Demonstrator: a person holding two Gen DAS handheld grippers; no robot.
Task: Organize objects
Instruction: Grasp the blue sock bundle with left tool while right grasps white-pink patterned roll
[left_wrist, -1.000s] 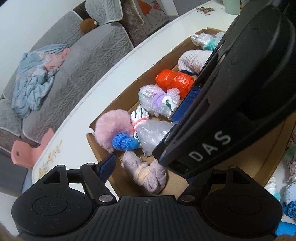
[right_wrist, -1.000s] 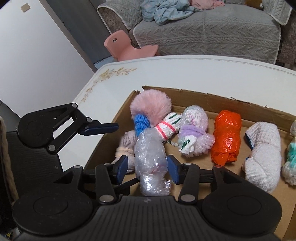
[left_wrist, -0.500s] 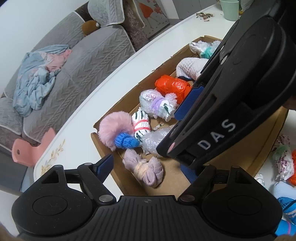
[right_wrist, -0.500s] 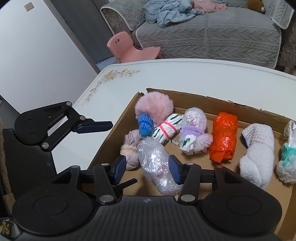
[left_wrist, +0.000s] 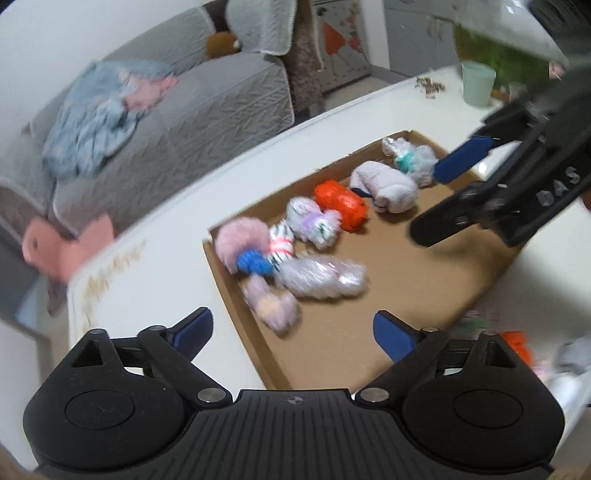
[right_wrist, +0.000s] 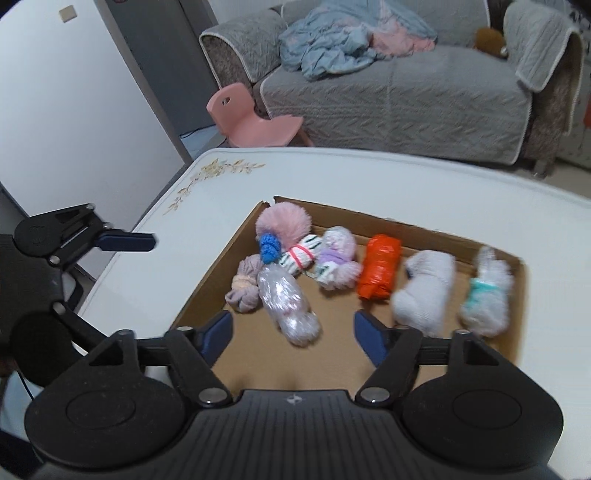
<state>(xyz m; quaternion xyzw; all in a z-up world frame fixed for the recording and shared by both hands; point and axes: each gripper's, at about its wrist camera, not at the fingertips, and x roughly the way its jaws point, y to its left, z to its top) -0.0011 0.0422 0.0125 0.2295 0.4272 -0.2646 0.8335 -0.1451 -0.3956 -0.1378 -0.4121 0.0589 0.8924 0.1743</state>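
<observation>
Left wrist view
- Left gripper (left_wrist: 291, 332): at the bottom of the frame, jaws have just been opening and now stand wide, nothing between them.
- Cardboard tray (left_wrist: 424, 291): in the middle, on the white table (left_wrist: 155, 266).
- Clear plastic bundle (left_wrist: 321, 277): lies loose in the tray, touching the blue knit roll (left_wrist: 253, 261).
- Risk: this picture is blurry (things look smeared), so a quick reach could poke the wrong bundle.

Right wrist view
- Right gripper (right_wrist: 291, 332): jaws have just been opening; the clear plastic bundle (right_wrist: 286, 306) lies in the tray ahead of them, and the pads do not press on it.
- Row: pink pompom (right_wrist: 284, 221), orange bundle (right_wrist: 380, 271), white knit sock (right_wrist: 424, 288).
- Risk: the round bundle could roll and bump its neighbours (they sit tight together).
- Risk: the left gripper (right_wrist: 122, 240) hangs at the left, near the tray; the two could knock together.
</observation>
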